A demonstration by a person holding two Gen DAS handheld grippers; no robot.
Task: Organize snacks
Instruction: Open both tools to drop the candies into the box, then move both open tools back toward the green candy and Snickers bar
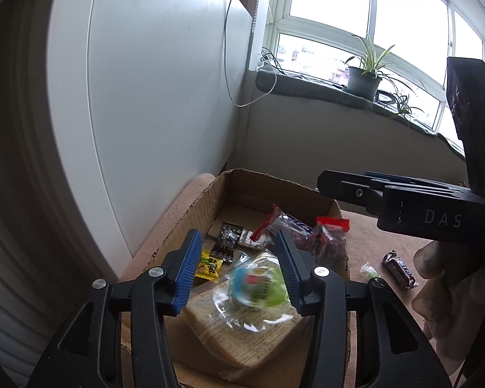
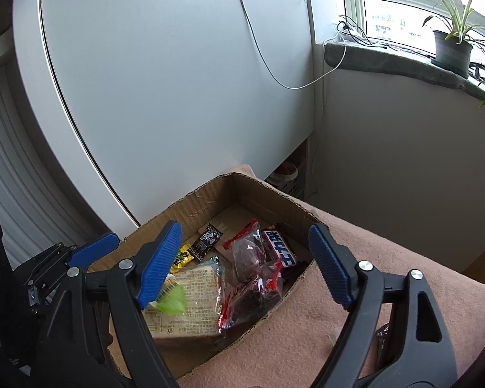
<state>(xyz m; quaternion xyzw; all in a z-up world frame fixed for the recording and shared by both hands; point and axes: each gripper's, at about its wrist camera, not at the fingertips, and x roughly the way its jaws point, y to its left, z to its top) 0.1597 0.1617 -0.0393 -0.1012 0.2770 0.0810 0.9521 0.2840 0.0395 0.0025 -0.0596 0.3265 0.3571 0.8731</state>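
An open cardboard box [image 1: 190, 207] [image 2: 190, 200] sits on a pink blanket and holds several snacks: a tan flat packet [image 1: 242, 333] [image 2: 190, 294], a yellow candy [image 1: 208, 266], a black packet [image 1: 228, 236] [image 2: 207, 239], red-topped clear bags [image 1: 326, 242] [image 2: 252, 278]. My left gripper [image 1: 239, 271] is open above the box; a blurred green and blue wrapped snack [image 1: 258, 286] [image 2: 173, 299] is between and below its fingers, apparently loose in the air. My right gripper [image 2: 245, 265] is open and empty over the box's right side; it shows in the left wrist view [image 1: 371, 190].
A brown candy bar [image 1: 399, 270] and a small green wrapped candy [image 1: 368, 271] lie on the pink blanket [image 2: 388, 258] right of the box. A white cabinet [image 2: 177, 80] stands behind. A windowsill with potted plants [image 1: 363, 77] is at the back right.
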